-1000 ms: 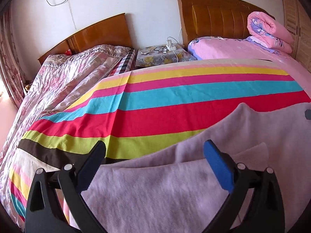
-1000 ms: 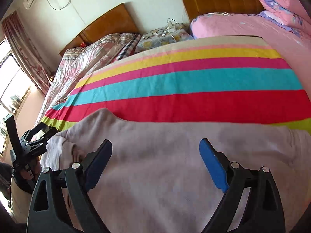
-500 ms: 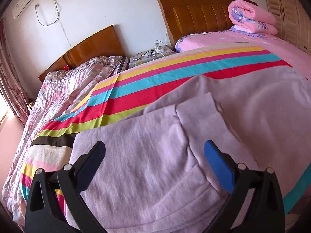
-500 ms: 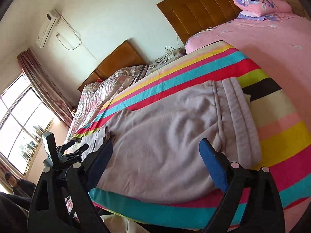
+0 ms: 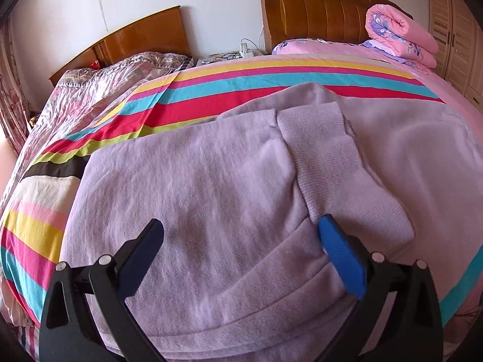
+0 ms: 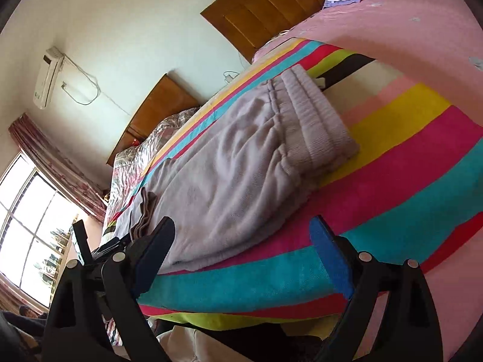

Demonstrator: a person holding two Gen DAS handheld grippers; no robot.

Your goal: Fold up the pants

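Lilac-grey pants lie flat on the striped bedsheet, legs together, with the ribbed cuffs near my left gripper. That left gripper hovers open over the cuff end, nothing between its fingers. Seen from the right wrist, the pants run lengthwise, with the elastic waistband at the far right end. My right gripper stands open off the bed's near edge, below the waist end and holding nothing. The left gripper shows at the far cuff end.
A rolled pink quilt lies by the brown headboard. A second bed with a patterned cover stands on the left, a nightstand between them. A window and air conditioner are on the left wall.
Both grippers have drawn back from over the pants toward the bed's near edge. The right one rolled and swung toward the waistband end. Both stayed open.
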